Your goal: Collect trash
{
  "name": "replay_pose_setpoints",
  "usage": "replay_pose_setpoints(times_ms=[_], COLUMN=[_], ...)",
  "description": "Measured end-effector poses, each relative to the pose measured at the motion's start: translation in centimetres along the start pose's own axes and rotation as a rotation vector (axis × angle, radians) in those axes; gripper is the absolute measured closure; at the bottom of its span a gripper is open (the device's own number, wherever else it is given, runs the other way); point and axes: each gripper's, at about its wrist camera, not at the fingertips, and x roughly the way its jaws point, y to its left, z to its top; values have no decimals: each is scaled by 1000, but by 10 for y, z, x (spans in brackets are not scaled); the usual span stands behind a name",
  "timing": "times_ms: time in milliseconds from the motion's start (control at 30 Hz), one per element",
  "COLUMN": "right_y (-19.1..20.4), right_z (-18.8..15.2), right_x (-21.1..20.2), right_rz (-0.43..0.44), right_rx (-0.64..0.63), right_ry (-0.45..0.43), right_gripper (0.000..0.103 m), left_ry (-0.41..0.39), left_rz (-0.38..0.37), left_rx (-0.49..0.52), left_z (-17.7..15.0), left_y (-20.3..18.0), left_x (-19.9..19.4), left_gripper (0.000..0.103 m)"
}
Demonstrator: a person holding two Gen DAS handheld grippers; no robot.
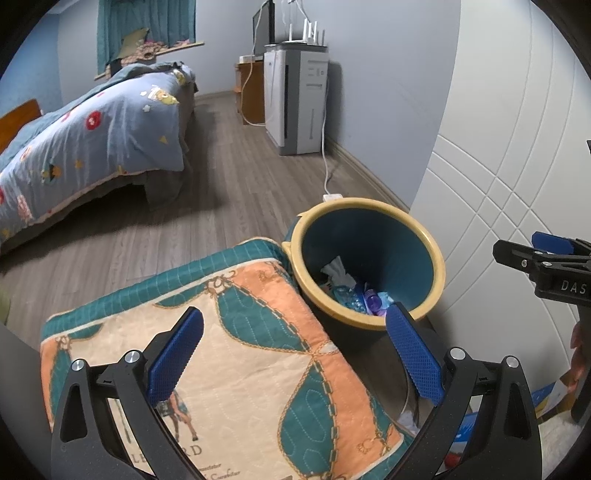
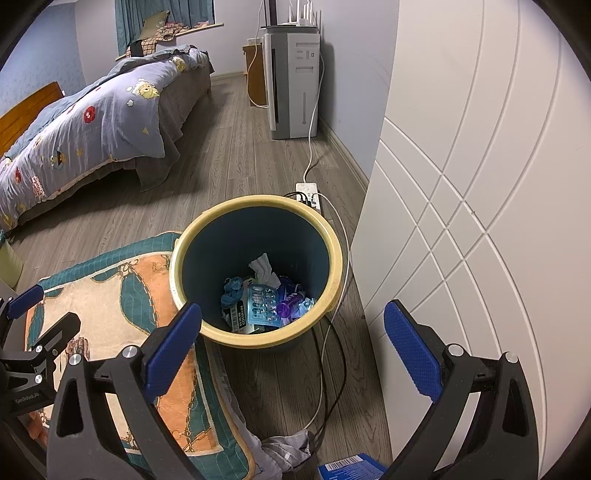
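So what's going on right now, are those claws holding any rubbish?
Left gripper open, empty. Right gripper open, empty. Bin on the floor holds trash. Cushion against the bin, cables beside it.

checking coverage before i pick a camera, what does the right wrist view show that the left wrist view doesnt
Only the right wrist view shows the cables trailing on the floor beside the trash bin, the whole power strip, a grey cloth and most of the bin's trash, including a blister pack.

Only the left wrist view shows the monitor behind the air purifier.

Both show the yellow-rimmed trash bin, patterned cushion, bed, air purifier and white cabinet door. Left gripper and right gripper: jaws open, empty.
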Motion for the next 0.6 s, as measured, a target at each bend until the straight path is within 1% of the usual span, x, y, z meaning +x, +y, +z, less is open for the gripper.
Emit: replay_pose_setpoints(times_ms=[600], right_y=[0], right_z=[0], right_x=[1], right_rz=[0], right_rx=[-4], right_ry=[2], right_gripper=[6], left_ry=[-1], left_rz=[1], left_rx=[3], left_z=[0], left_y=[-1], left_x=[1], left_gripper=[5])
